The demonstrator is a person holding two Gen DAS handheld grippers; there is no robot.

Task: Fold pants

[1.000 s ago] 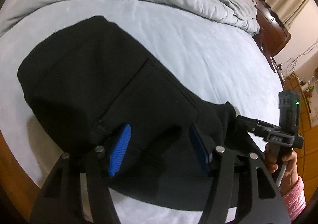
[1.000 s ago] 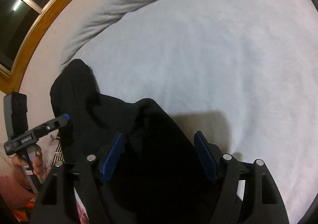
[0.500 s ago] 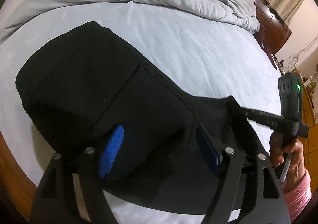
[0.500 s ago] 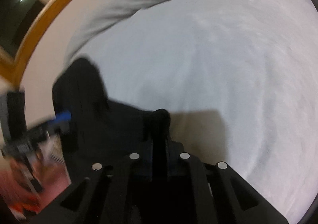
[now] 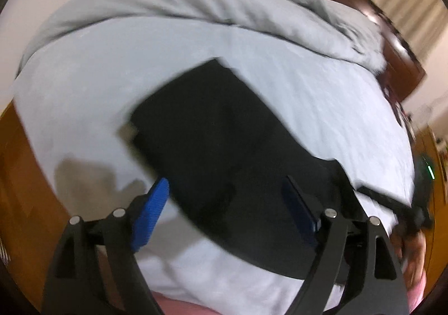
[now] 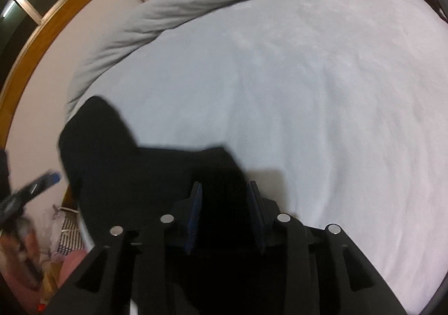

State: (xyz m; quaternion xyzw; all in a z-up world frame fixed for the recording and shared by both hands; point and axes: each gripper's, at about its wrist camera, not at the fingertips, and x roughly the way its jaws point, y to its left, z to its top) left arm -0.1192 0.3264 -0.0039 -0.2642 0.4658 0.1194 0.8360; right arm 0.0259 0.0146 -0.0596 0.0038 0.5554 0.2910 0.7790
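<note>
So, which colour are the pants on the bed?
Plain black pants, with no visible pattern; the left wrist view shows them best.

No text, label, brand, number or sign can be read in either view; both are blurred, and no lettering is seen on anything

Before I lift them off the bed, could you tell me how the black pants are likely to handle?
The black pants will probably flop: they lie flat and follow the sheet. They look like thick, matte knit, so likely not slippery in the jaws. Lifted by one edge, as at the right gripper, the rest would probably hang and unfold.
</note>
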